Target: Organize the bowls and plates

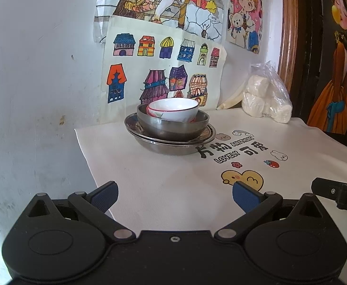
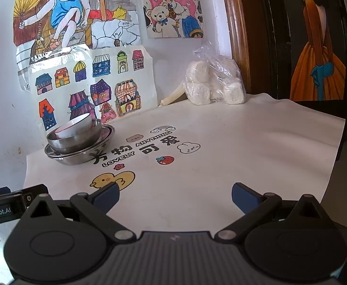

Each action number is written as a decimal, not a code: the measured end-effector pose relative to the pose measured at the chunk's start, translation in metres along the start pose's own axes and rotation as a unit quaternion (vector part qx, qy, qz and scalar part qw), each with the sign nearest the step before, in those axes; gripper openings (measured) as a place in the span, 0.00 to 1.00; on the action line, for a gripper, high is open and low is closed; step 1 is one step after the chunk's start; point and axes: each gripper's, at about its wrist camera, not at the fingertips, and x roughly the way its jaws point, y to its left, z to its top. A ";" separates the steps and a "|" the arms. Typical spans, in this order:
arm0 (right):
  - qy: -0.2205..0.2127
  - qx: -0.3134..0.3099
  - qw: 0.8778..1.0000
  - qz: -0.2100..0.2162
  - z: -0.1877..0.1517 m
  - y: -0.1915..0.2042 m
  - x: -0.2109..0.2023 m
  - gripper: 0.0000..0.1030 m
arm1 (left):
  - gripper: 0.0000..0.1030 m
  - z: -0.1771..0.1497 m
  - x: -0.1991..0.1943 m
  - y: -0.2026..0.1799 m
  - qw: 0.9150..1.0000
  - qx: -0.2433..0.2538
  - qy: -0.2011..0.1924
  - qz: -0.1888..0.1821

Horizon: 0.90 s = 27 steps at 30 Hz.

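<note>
A white ceramic bowl with a red rim (image 1: 173, 110) sits tilted inside a steel bowl (image 1: 173, 128), which rests on stacked steel plates (image 1: 171, 146) at the back of the table near the wall. The same stack shows at the left in the right wrist view: white bowl (image 2: 75, 125), steel bowl (image 2: 76, 140), plates (image 2: 78, 156). My left gripper (image 1: 175, 196) is open and empty, well in front of the stack. My right gripper (image 2: 175, 196) is open and empty, to the right of and nearer than the stack.
A white printed cloth (image 2: 220, 154) covers the table. A plastic bag of white rolls (image 2: 213, 83) stands at the back right by a wooden frame (image 2: 235, 23). Drawings (image 1: 164, 68) hang on the wall behind the stack. The table's left edge (image 1: 85, 152) lies near the wall.
</note>
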 end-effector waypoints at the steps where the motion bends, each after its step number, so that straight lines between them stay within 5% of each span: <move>1: 0.000 0.000 1.000 0.000 0.000 0.000 0.000 1.00 | 0.99 0.000 0.000 0.000 1.000 0.000 0.000 0.000; 27: -0.002 -0.002 1.000 0.002 0.001 0.002 0.000 1.00 | 0.99 0.001 0.001 -0.001 1.000 0.003 0.002 -0.001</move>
